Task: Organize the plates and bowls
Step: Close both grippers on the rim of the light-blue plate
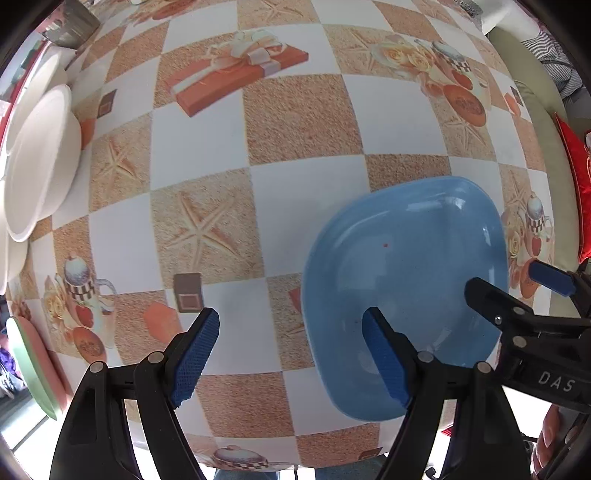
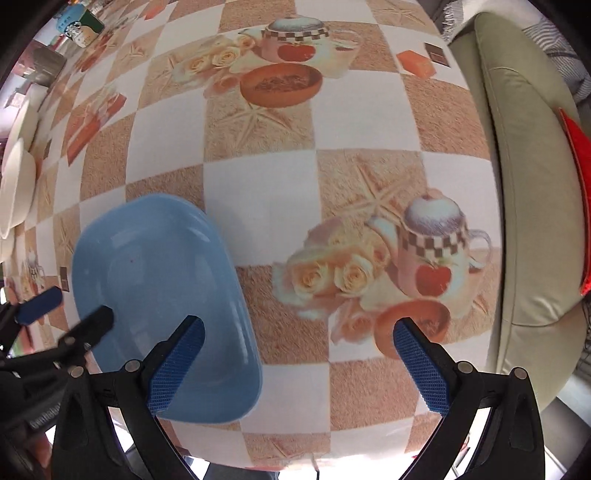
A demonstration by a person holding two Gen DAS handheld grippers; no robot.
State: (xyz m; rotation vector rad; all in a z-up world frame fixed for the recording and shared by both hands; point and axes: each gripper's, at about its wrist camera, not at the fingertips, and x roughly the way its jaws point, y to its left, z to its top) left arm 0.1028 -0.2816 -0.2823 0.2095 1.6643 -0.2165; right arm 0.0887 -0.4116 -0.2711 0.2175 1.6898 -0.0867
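Note:
A blue rounded-square plate (image 1: 410,280) lies flat on the checkered tablecloth near the front edge; it also shows in the right wrist view (image 2: 159,280). My left gripper (image 1: 291,350) is open and empty, its right finger over the plate's near rim. My right gripper (image 2: 301,354) is open and empty, its left finger over the plate's near right rim. Each gripper shows in the other's view, the right gripper (image 1: 517,295) at the plate's right and the left gripper (image 2: 70,314) at its left. White bowls (image 1: 37,162) stand stacked at the table's left edge.
A green and pink plate (image 1: 31,365) sits at the near left edge. A grey-green sofa (image 2: 532,206) with a red cushion (image 2: 580,192) runs along the table's right side. Mugs (image 2: 83,29) and a grey container (image 1: 72,22) stand at the far left corner.

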